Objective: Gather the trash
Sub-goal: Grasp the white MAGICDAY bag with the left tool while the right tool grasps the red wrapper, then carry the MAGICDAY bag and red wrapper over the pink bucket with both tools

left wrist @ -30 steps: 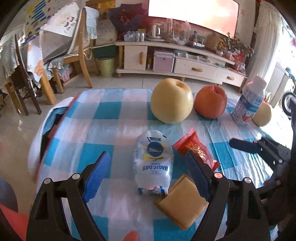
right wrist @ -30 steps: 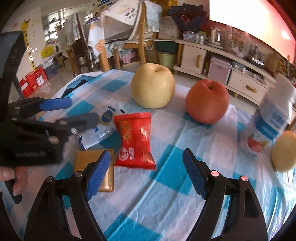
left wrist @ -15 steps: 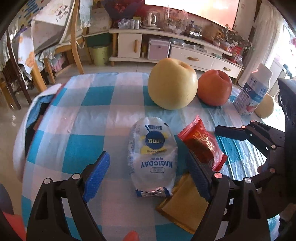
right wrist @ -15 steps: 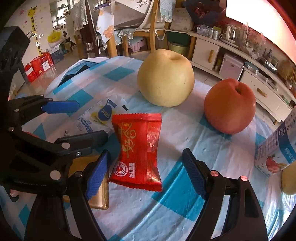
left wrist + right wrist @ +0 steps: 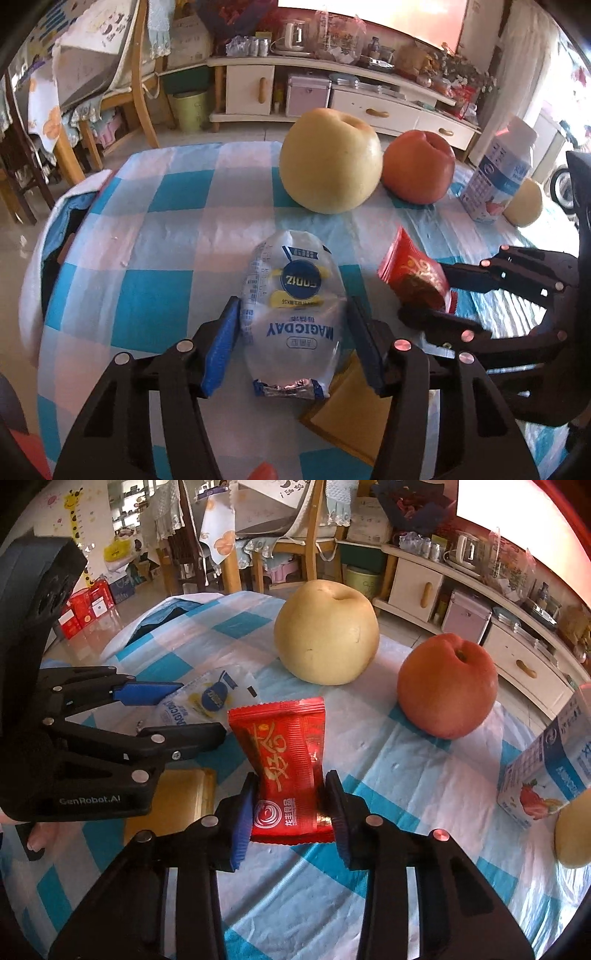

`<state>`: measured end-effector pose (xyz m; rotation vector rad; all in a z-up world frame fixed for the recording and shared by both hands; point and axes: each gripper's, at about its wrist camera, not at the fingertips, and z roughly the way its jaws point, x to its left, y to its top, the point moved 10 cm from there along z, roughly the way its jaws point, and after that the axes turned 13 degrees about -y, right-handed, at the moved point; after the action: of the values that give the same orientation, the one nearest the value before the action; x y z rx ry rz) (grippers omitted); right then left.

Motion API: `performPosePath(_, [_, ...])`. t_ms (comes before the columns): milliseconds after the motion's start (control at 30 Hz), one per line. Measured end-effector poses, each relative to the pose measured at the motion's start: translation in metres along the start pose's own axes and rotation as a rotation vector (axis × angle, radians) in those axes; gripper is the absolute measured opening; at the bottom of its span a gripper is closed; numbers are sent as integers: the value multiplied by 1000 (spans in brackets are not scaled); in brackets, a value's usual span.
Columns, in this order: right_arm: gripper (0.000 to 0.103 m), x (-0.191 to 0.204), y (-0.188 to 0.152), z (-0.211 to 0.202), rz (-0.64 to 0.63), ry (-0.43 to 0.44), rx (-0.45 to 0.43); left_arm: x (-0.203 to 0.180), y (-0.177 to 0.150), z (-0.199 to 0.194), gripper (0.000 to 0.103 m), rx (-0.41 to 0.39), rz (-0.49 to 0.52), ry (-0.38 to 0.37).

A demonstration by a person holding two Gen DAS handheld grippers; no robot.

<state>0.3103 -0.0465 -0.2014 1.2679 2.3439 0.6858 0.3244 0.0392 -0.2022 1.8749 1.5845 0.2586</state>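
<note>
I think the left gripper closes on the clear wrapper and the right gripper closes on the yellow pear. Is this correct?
Not quite. The right gripper closes on the red wrapper, as the right wrist view shows; the yellow pear lies untouched behind. The left gripper does close on the clear wrapper.

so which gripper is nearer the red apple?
Right. The right gripper, clamped on the red wrapper, sits just short of the red apple; the left gripper is farther, across the clear wrapper.

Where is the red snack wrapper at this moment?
In the right wrist view the red snack wrapper sits between the right gripper's closing pads, on the checked tablecloth before the yellow pear.
</note>
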Motion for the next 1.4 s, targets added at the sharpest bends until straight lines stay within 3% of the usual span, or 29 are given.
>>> performPosePath(133, [33,-4,-1,-10,17,-8,-18,-1,0,-11,58,-18,10,13])
performPosePath(400, [33,-9,1,-33,36,-20,-48,6,8,-53,59,-101,-11,28])
performPosePath(667, [33,9,14,-78,33,-13,-107,18,1,-117,59,-190,-47,51])
performPosePath(767, [33,27,22,-97,21,4,-130,28,-10,-149,59,-223,-45,99])
performPosePath(1067, [33,142,59,-153,-75,138,-205,83,-59,-279,59,-329,-88,254])
performPosePath(1267, [33,263,83,-181,-183,271,-242,148,-116,-363,59,-353,-165,384])
performPosePath(1400, [33,344,94,-189,-255,352,-246,198,-160,-396,59,-344,-249,442])
